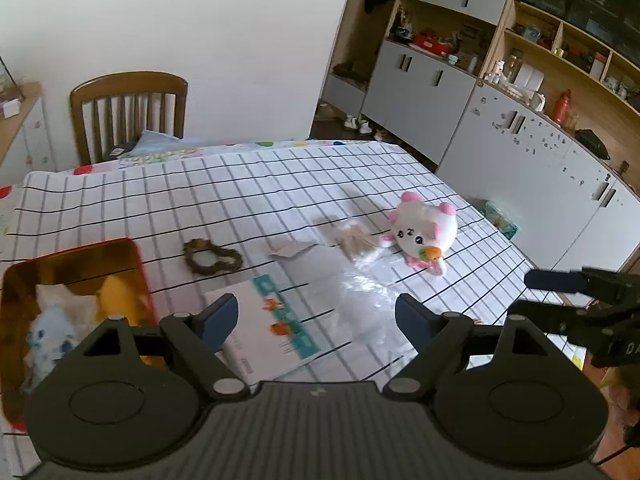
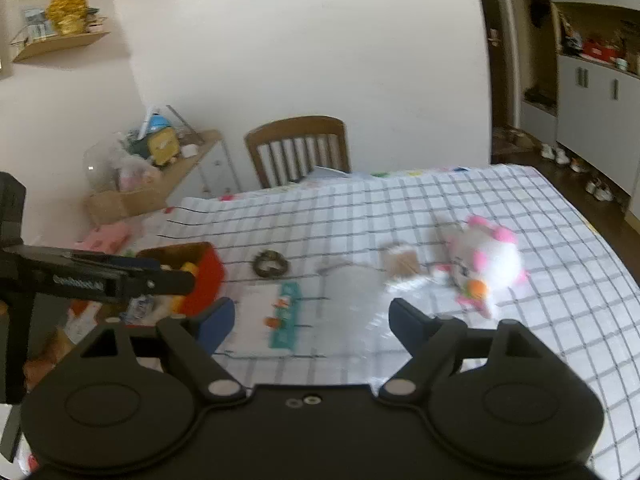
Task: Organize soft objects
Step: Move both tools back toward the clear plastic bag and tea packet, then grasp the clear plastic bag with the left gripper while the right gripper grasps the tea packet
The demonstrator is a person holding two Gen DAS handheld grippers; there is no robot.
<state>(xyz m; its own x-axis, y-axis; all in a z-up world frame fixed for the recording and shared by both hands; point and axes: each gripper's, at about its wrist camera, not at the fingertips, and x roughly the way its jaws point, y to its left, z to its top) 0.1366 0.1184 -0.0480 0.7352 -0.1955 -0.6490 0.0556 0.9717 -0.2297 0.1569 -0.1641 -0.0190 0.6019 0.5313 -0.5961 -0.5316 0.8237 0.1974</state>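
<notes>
Beyond the right gripper's (image 2: 312, 320) spread fingers (image 2: 404, 318), the plush toy (image 2: 486, 266).

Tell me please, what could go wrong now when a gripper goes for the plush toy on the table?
The plush toy lies against a clear plastic bag with wooden sticks, so closing fingers might catch the bag too. The red box already holds toys, so another may not sit fully inside.

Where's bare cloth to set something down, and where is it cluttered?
Free: the far tablecloth between the chair and the brown ring, and the strip right of the pink-white plush. Crowded: the near middle, with booklet, plastic bag and red box.
</notes>
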